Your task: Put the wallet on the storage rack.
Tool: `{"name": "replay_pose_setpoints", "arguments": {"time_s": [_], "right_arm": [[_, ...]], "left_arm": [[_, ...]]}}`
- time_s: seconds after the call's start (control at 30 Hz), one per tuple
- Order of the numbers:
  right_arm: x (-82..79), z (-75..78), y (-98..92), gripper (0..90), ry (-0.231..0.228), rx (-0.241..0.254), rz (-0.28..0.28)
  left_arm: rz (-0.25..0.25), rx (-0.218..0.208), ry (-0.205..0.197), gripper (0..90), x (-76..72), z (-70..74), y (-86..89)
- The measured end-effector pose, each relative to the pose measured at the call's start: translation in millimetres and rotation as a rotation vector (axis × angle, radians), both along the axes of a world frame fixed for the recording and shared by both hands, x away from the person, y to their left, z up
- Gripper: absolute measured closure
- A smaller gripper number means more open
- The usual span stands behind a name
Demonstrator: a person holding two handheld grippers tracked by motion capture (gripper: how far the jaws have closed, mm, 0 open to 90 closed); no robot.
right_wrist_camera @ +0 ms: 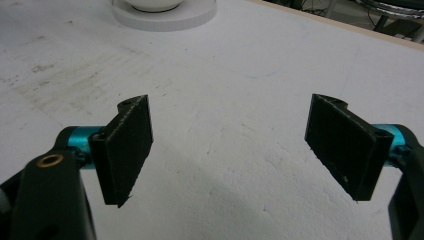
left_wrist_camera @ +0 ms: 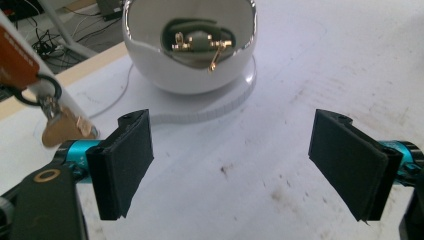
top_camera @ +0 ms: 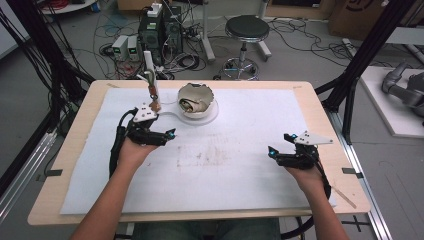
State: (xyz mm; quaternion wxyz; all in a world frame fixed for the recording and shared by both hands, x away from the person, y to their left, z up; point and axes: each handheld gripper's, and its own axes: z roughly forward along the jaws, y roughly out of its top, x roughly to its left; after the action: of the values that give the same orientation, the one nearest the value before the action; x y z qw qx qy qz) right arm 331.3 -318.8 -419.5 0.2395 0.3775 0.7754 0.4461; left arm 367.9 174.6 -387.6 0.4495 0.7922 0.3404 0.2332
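- High view: the left tool (top_camera: 169, 134) hovers at about 10 o'clock on the surface (top_camera: 70, 150), its jaws spread with nothing between them, pointing toward 2 o'clock.
- Just beyond it, near 12 o'clock, sits a white bowl (top_camera: 196, 100) shaped like a cracked eggshell, with a jagged rim, on a round white base (top_camera: 212, 116).
- Left gripper view: the bowl (left_wrist_camera: 190, 75) has a shiny mirror-like inside; in it lies a dark green pouch (left_wrist_camera: 197, 37) with small gold-coloured pieces on top, one of them hanging down.
- At 9 o'clock of the bowl a white stand (top_camera: 148, 65) rises from the base, and from it hang an orange tag (left_wrist_camera: 15, 57), a black ring (left_wrist_camera: 40, 90) and a gold-coloured key (left_wrist_camera: 62, 130), close by the left tool's left jaw.
- The right tool (top_camera: 279, 145) rests at about 4 o'clock, well apart from the bowl, jaws spread wide and empty over the white sheet (right_wrist_camera: 225, 100), which carries brownish smudges.
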Motion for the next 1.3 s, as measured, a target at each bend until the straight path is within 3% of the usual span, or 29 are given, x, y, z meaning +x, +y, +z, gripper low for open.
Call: {"name": "replay_pose_setpoints", "arguments": {"time_s": [0.13,0.47,0.73,1.3], "right_arm": [[-0.3,0.0,0.1,19.6,0.001,0.004,0.0],[1.9,-1.0,1.5,19.5,0.0,0.012,0.001],[0.8,-3.8,0.4,19.6,0.012,0.029,-0.002],[4.8,-5.3,2.4,19.6,0.011,0.006,0.012]], "left_arm": [[0.0,-0.062,0.015,17.9,-13.6,-8.2,9.3],[0.036,-0.082,-0.002,17.8,-30.9,-16.5,30.1],[0.055,-0.127,0.025,17.8,-36.4,-28.0,49.0],[0.033,-0.108,0.013,17.8,-40.3,-36.4,53.8]]}}
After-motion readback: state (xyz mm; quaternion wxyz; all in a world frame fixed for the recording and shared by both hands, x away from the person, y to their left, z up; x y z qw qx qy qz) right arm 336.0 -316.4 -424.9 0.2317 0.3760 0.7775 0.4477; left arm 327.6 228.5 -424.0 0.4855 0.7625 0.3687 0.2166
